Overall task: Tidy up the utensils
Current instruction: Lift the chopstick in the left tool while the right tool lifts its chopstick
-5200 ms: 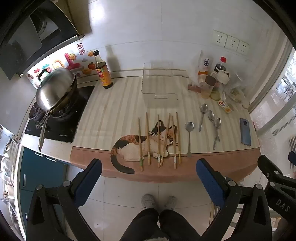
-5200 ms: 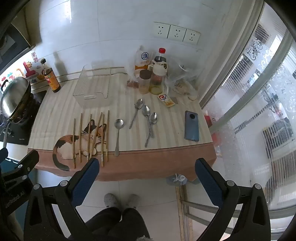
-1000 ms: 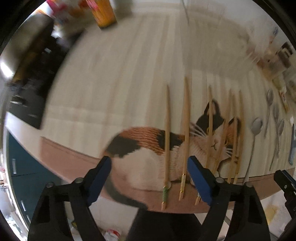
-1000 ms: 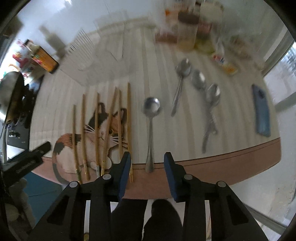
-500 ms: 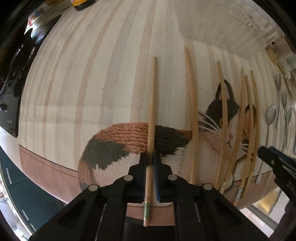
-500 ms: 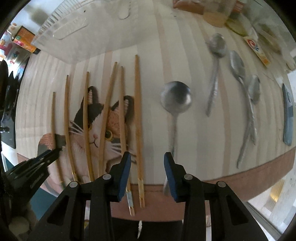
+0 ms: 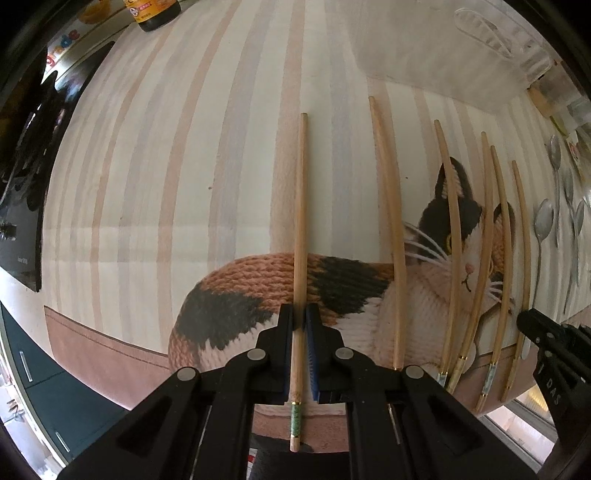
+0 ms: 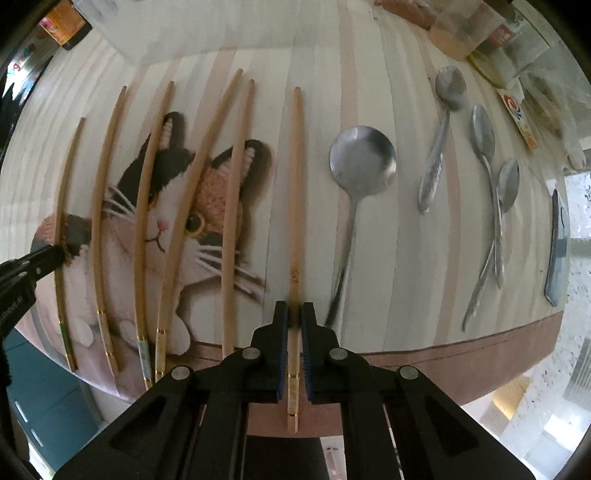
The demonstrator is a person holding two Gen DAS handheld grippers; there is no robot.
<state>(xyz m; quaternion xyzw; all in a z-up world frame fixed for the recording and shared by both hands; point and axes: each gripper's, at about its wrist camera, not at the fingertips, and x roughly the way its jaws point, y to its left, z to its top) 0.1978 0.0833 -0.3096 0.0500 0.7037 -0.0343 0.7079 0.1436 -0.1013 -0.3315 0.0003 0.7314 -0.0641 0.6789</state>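
Note:
Several wooden chopsticks lie side by side on a striped cat-print mat. My left gripper is shut on the leftmost chopstick, near its green-banded end. My right gripper is shut on the rightmost chopstick, near its thick end. Both chopsticks still lie along the mat. Several metal spoons lie to the right of the chopsticks. A clear plastic bin stands at the back of the mat.
A dark sauce bottle and a black stove are at the left. Jars and packets crowd the back right. A blue phone lies at the right edge. The mat's front edge overhangs the counter.
Both grippers dropped from above the counter to the mat. The left closed on the leftmost chopstick half a second ago; the right has just closed on the rightmost one.

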